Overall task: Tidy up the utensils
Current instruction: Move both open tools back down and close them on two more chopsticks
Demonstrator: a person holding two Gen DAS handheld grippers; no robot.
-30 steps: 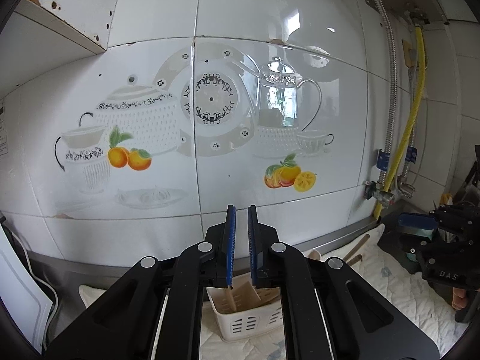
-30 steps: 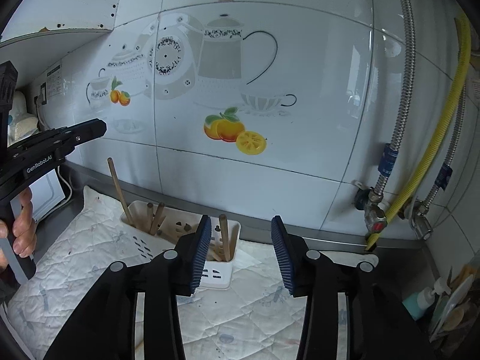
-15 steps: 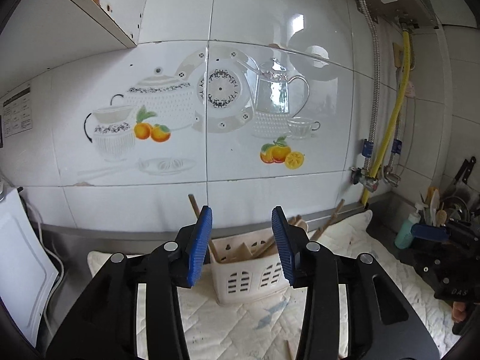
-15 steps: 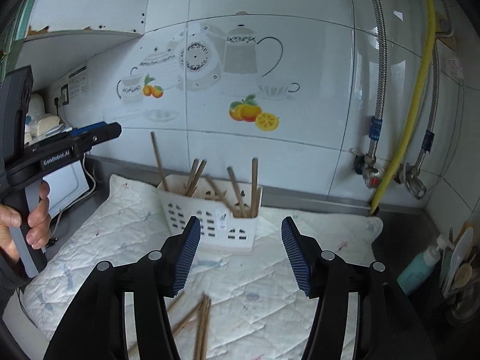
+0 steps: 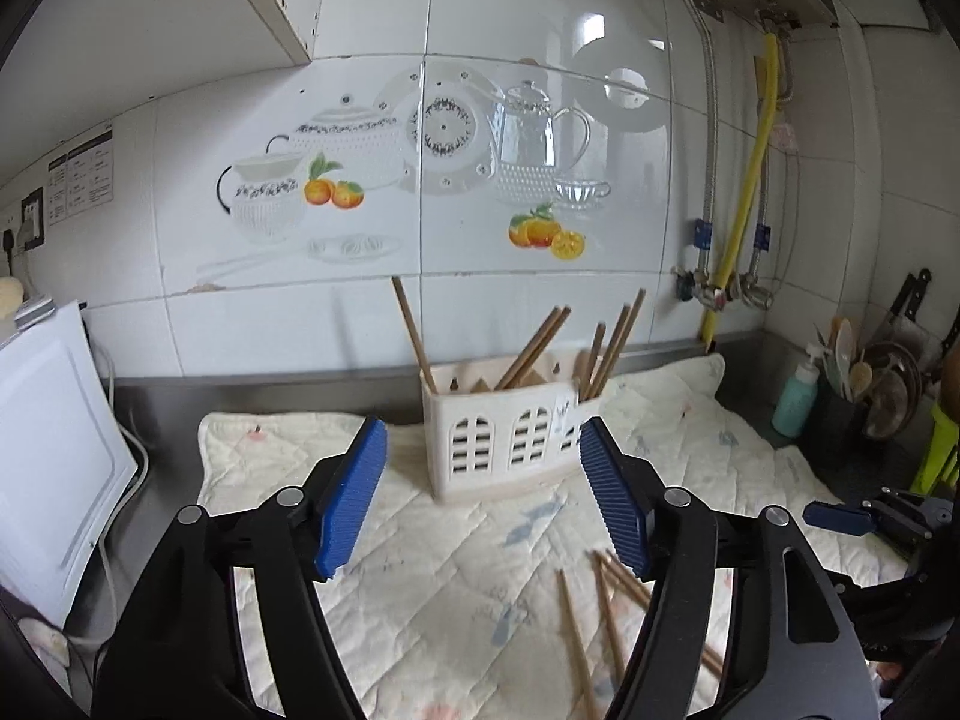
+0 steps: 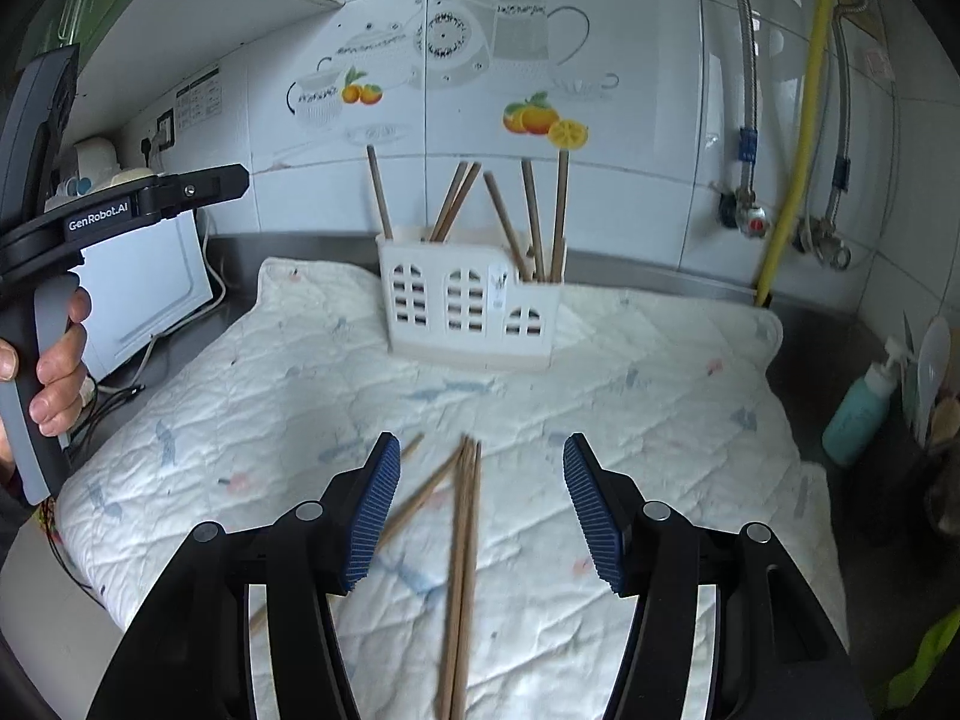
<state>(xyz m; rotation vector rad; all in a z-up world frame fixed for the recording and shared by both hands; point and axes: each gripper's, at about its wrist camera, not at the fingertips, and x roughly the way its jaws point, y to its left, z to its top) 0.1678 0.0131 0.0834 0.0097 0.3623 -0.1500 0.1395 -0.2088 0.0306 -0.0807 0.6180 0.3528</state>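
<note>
— So what are we standing over?

— We see a steel table (image 6: 708,285) running along a white tiled wall (image 5: 540,18), with a quilted white mat (image 6: 630,420) spread over most of it. The tiles carry a printed picture of teapots, a plate and oranges (image 5: 333,192) across the middle of both views. A yellow hose (image 6: 804,120) and braided metal pipes come down at the upper right.

— And the utensils?

— A white slotted caddy (image 6: 462,306) stands on the mat near the wall, centre frame, with several wooden chopsticks (image 6: 558,210) leaning upright in it. More loose chopsticks (image 6: 462,540) lie flat on the mat at lower centre of the right view, blurred, right between the blue pads of our right hand-held gripper (image 6: 480,507), whose jaws are spread wide and hold nothing. Our left hand-held gripper (image 5: 480,495) is likewise wide and empty, framing the caddy from in front.

— Any writing?

— On the left tool's body, at the left edge of the right view, "GenRobot.AI" (image 6: 99,217) is legible. A notice sheet (image 5: 81,183) on the wall at upper left is too small to read. A teal pump bottle (image 6: 858,414) sits at the right.
</note>
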